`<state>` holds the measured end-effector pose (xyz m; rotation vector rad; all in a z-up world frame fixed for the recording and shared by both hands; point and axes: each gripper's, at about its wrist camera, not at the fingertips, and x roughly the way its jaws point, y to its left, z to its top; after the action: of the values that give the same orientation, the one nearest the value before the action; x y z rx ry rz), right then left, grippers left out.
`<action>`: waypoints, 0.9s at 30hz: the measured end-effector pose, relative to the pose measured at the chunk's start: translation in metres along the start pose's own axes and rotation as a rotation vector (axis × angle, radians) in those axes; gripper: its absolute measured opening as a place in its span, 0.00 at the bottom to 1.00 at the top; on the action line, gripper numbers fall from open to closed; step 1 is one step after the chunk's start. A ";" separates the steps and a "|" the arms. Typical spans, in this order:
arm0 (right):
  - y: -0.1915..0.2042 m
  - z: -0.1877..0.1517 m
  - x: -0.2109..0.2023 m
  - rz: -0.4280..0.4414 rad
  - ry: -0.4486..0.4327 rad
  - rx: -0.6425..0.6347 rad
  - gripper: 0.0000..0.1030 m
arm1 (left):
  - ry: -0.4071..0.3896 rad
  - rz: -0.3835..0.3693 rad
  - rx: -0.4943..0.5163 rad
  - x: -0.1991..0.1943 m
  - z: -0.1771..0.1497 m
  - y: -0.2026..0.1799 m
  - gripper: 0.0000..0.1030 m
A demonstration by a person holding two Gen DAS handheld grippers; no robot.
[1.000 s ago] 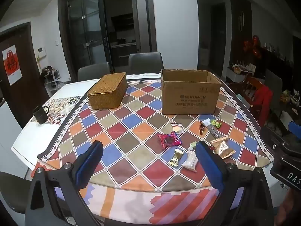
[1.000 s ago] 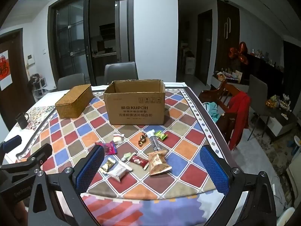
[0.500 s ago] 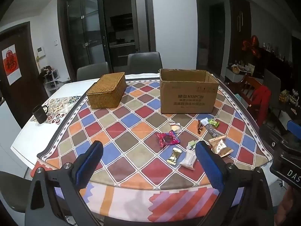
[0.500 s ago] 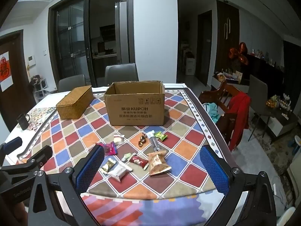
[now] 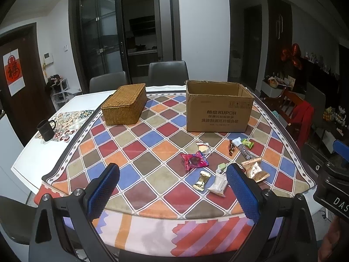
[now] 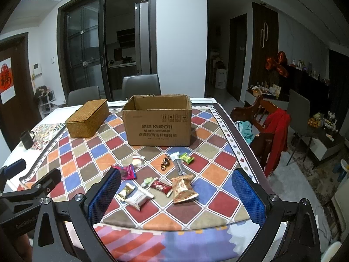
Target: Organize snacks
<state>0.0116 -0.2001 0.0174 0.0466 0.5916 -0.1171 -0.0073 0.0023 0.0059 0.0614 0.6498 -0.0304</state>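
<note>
Both tongs hang above the near edge of the worktop (image 5: 72, 118), spread wide w/ nothing btwn the blue pads: left tongs (image 5: 172, 193) sit over the checkered cloth (image 5: 135, 150) left of the snack pile, right tongs (image 6: 176, 194) frame the pile itself. Snacks lie loose on the cloth in front of the open cardboard box (image 6: 158, 121), none in it as far as the views show. Nearest the right tongs: tan-orange bag (image 6: 183, 188), red candy (image 6: 161, 186), white pouch (image 6: 139, 198), gold wrapper (image 6: 125, 191), small pale-green piece (image 6: 147, 181). Farther back, toward the box: pink wrapper (image 6: 126, 171), clear-wrapped cake (image 6: 138, 161), brown twist candy (image 6: 165, 164), long dark stick pack (image 6: 178, 164), green packet (image 6: 187, 158). In the left wrist view the left tongs' right pad covers part of the pile, incl. the red candy. Woven lidded basket (image 5: 124, 107) stands left of the box, lid shut, well apart from the snacks. Black mug (image 5: 45, 129) sits on a patterned mat (image 5: 69, 120) at the far-left side of the worktop. Two grey chairs (image 5: 168, 72) behind the far edge; wooden chair w/ red garment (image 6: 277, 135) off the right side. Approach from tongs to snacks is unobstructed; the box stands just behind the pile.
</note>
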 end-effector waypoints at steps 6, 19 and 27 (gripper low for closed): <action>0.004 0.002 -0.002 -0.001 -0.007 -0.002 1.00 | -0.021 0.000 0.002 -0.004 -0.003 0.002 0.97; 0.004 0.000 -0.011 0.000 -0.015 -0.009 1.00 | -0.021 -0.001 0.000 -0.006 -0.002 0.003 0.97; 0.008 0.002 -0.009 0.006 -0.020 -0.004 1.00 | -0.017 0.011 0.006 -0.005 -0.001 0.003 0.97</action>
<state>0.0061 -0.1910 0.0239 0.0434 0.5721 -0.1106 -0.0116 0.0055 0.0083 0.0702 0.6327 -0.0218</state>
